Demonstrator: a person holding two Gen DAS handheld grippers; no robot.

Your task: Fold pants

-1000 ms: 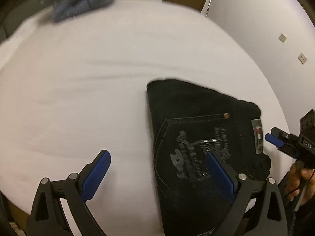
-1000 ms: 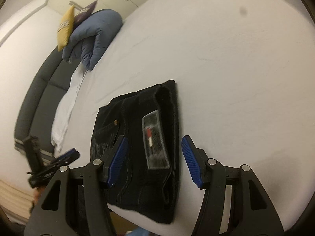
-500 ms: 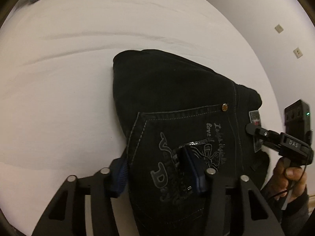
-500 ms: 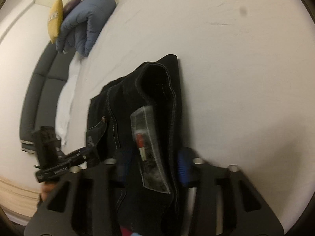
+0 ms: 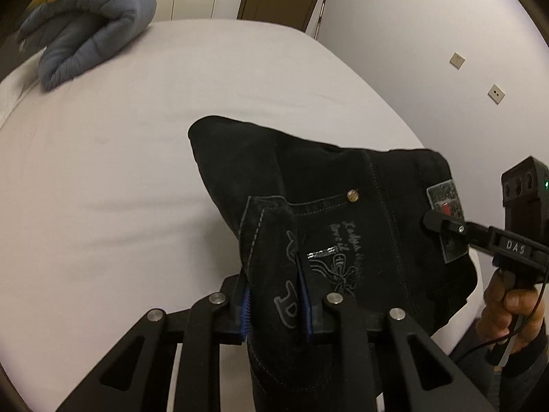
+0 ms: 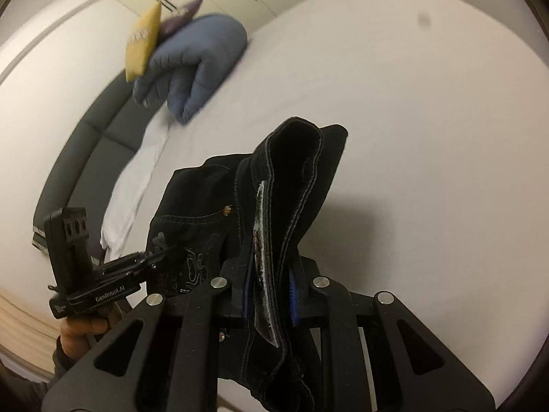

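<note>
My left claw (image 5: 276, 304) is pinching the near edge of the folded black denim pants (image 5: 343, 213), right at the back pocket with its grey embroidered lettering; the blue pads press the cloth from both sides and are closing on it. My right claw (image 6: 269, 293) grips the waistband end of the same pants (image 6: 291, 185), where a shiny rectangular label patch (image 6: 262, 240) runs up between the pads; those jaws are closing on the fabric too.

The pants are bunched at my end and held up off the white sheet of the bed (image 5: 137, 137), while their far folded end droops toward the mattress, and I cannot tell whether it touches. A small brass rivet (image 5: 352, 195) shows at the pocket corner.

In the left wrist view, my right hand (image 5: 507, 305) shows at the right edge around the black handle of the other gripper. In the right wrist view, my left hand (image 6: 82, 329) shows at the lower left, doing the same.

At the far end of the bed lies a rolled blue-grey quilted blanket (image 6: 202, 65), with a yellow cushion (image 6: 142, 43) and a purple one (image 6: 182, 15) leaning just behind it. A dark grey padded headboard (image 6: 79, 158) curves along that side, with a strip of white cloth (image 6: 137, 178) beside it.
</note>
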